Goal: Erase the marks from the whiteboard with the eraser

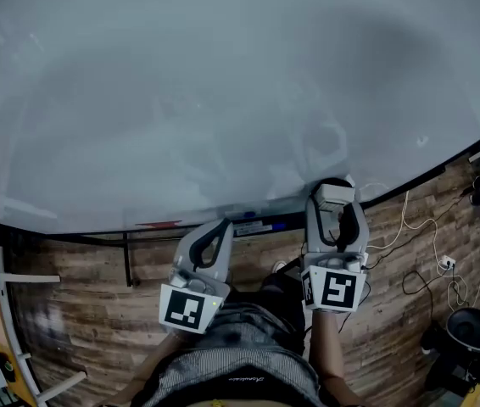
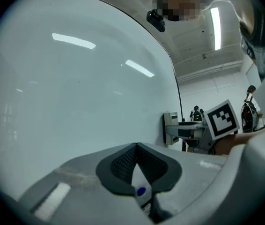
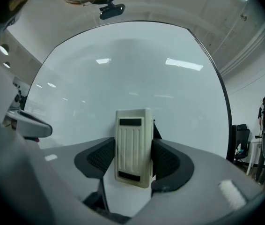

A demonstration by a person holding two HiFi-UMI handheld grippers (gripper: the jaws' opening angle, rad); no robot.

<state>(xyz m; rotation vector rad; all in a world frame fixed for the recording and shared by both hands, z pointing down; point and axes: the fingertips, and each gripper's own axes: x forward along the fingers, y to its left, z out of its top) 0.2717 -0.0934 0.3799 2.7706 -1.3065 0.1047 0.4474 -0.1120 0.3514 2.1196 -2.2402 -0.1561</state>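
The person's grey striped garment (image 1: 240, 354) is filling the bottom of the head view, with both forearms reaching forward from it. The eraser (image 3: 133, 139), a cream plastic block with a ribbed back and two dark slots, is standing upright near the whiteboard's lower edge, its far face turned to the board. The right gripper (image 3: 132, 165) is clamping it from both sides, the dark textured pads (image 3: 97, 161) pressing on its long edges, so the jaws are standing one eraser-width apart. That arm is stretching further toward the whiteboard (image 1: 223, 83) than the other. The board itself is glossy and pale, reflecting ceiling lights and showing only faint smudges. The left gripper (image 2: 136, 148) is hanging just below the whiteboard's bottom rim, its jaws pressed together at the tips and holding nothing. Along the ledge (image 1: 125, 233) under the whiteboard, a red thing (image 1: 159, 224) and a blue thing (image 1: 261, 225) are lying. Below the whiteboard, wood-plank flooring (image 1: 79, 312) is showing, with white cables (image 1: 418, 227) trailing across it.
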